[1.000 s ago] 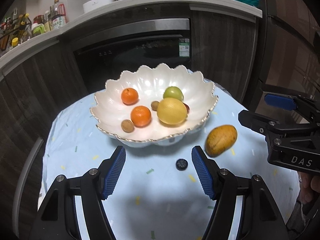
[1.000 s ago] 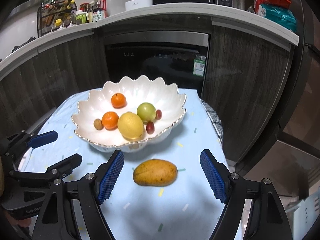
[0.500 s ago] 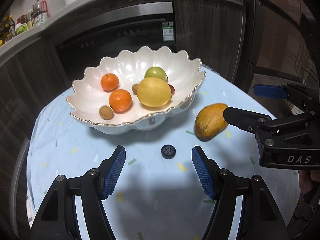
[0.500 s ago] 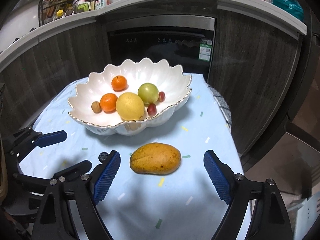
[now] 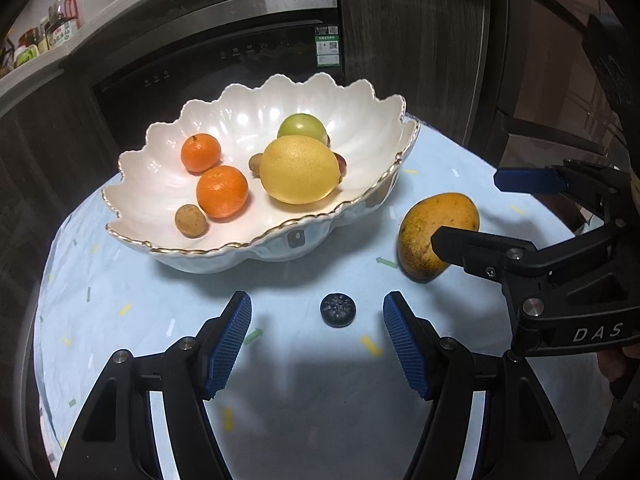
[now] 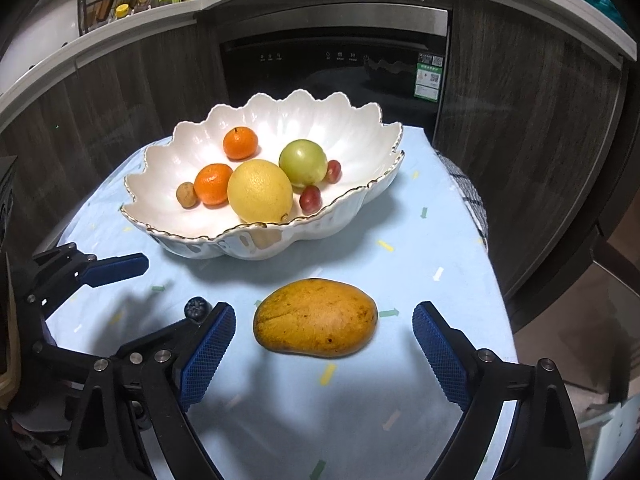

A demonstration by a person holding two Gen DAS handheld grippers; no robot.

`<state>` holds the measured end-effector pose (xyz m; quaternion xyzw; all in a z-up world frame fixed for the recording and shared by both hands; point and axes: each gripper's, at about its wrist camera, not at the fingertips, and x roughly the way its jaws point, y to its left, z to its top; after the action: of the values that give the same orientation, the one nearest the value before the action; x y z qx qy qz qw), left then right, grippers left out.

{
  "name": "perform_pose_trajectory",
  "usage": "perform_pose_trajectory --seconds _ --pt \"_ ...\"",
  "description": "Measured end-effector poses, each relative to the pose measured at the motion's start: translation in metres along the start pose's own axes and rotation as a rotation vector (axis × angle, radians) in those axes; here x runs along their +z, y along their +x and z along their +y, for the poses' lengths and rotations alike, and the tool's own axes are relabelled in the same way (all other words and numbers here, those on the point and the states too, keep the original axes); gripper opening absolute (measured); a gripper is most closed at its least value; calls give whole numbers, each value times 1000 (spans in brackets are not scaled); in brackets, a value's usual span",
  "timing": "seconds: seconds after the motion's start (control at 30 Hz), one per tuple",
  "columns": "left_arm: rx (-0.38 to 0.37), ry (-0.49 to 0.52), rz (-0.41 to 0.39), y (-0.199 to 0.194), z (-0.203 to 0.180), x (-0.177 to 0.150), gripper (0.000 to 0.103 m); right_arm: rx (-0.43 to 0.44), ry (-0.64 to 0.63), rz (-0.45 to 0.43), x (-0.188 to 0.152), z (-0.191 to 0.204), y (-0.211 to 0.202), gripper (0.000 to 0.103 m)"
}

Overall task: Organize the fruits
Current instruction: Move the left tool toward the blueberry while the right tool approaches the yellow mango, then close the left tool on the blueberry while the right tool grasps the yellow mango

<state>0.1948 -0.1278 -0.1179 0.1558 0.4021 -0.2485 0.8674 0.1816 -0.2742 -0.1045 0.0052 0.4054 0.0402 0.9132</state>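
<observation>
A white scalloped bowl (image 5: 360,128) (image 6: 360,136) holds a lemon (image 5: 299,169) (image 6: 260,191), two oranges, a green fruit, grapes and a small brown fruit. In front of it a blueberry (image 5: 338,309) (image 6: 197,307) lies on the cloth, between the fingers of my open left gripper (image 5: 317,308), not touched. A mango (image 6: 316,317) (image 5: 428,224) lies to its right. My right gripper (image 6: 325,322) straddles the mango, its jaws opening wide, pads clear of it. In the left wrist view the right gripper's near finger (image 5: 472,246) covers part of the mango.
The light blue cloth (image 5: 280,400) (image 6: 400,264) covers a small round table. Behind it stands a dark built-in oven (image 6: 336,64) under a counter with bottles (image 6: 120,0). A checked towel (image 6: 468,196) hangs at the table's right edge.
Both grippers have come down and closer to the table. The blueberry now sits between the left fingers and the mango between the right ones. The right jaws have widened.
</observation>
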Motion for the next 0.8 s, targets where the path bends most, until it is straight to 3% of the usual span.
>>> perform_pose_trajectory --seconds 0.17,0.23,0.8 --pt "-10 9 20 9 -1 -2 64 13 2 13 0 0 9 91" --pt "-8 16 27 13 -2 -2 51 19 3 18 0 1 13 91" --pt "-33 38 29 23 -6 -3 31 31 7 69 -1 3 39 91"
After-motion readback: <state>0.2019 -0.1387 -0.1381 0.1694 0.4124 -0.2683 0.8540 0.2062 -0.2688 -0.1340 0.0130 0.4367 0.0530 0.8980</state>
